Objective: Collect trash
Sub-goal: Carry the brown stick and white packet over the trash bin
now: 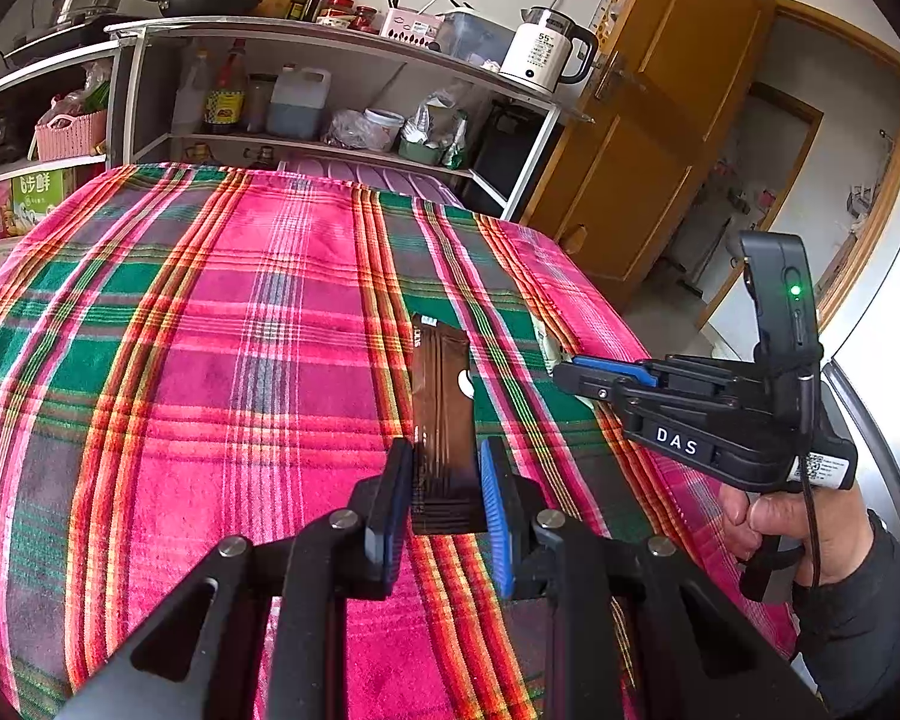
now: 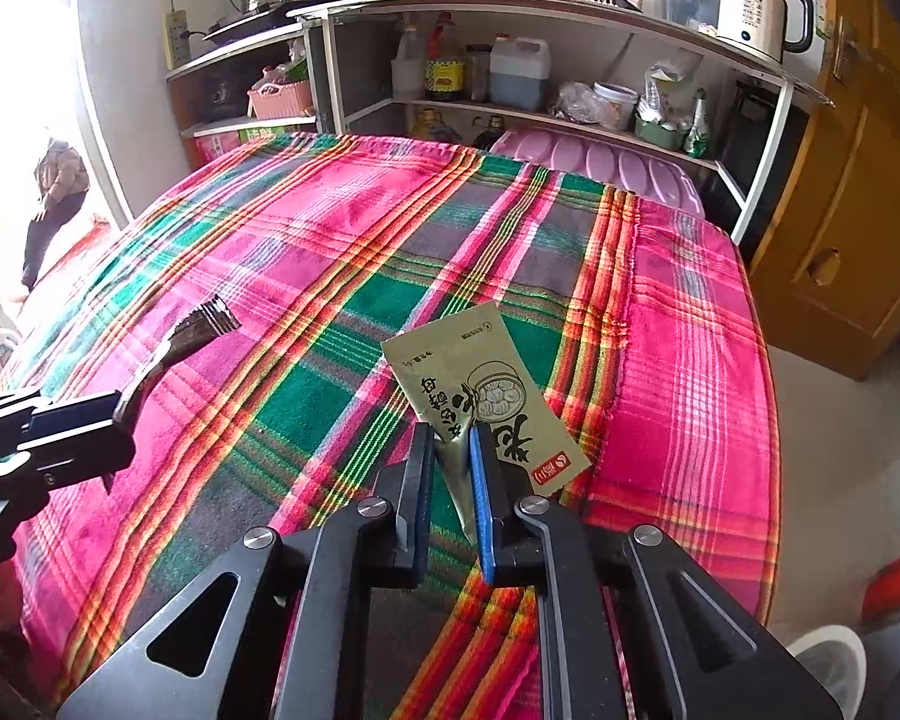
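A brown snack wrapper (image 1: 441, 396) sticks out forward over the plaid tablecloth (image 1: 210, 330), and my left gripper (image 1: 444, 450) is shut on its near end. The right wrist view shows that same wrapper (image 2: 201, 327) raised above the cloth in the left gripper (image 2: 120, 405). An olive-green packet with a dumpling drawing (image 2: 480, 378) lies near the cloth's right side. My right gripper (image 2: 453, 444) is shut on the packet's near corner, which is bent up between the pads. In the left wrist view the right gripper (image 1: 564, 375) is held by a hand (image 1: 792, 528) at the right.
A metal shelf (image 2: 570, 3) with bottles, pots and a white kettle (image 2: 756, 6) stands behind the table. A wooden door (image 1: 660, 120) is to the right. A white bin (image 2: 828, 660) sits on the floor beyond the table's right edge. A person (image 2: 60, 192) stands at the bright doorway.
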`<state>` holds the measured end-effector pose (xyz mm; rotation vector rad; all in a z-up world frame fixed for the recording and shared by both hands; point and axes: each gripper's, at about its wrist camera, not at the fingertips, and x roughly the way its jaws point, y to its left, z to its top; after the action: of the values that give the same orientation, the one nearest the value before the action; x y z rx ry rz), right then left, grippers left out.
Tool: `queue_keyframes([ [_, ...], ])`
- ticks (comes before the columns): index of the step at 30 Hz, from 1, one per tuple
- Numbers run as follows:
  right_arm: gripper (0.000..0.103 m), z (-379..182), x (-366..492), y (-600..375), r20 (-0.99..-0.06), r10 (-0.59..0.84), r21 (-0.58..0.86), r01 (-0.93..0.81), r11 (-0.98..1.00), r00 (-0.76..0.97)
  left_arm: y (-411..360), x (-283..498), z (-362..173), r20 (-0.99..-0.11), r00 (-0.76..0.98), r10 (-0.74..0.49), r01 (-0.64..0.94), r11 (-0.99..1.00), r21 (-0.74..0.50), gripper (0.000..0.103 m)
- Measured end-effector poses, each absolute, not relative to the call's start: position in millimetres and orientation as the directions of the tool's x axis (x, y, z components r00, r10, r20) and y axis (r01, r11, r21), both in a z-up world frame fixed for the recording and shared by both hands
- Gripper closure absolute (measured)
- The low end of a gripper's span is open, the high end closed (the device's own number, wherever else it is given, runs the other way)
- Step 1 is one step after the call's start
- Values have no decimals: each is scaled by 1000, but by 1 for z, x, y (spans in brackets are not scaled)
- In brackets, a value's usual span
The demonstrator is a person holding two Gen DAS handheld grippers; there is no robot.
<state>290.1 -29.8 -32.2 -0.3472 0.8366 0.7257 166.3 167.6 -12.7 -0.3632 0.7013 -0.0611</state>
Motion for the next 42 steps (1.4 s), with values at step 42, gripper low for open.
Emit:
queue_keyframes([
  [42,91,21,162,-236,-653,416,130,-448,885,632,-12,150,33,-602,724,-336,224,941,-255,79],
])
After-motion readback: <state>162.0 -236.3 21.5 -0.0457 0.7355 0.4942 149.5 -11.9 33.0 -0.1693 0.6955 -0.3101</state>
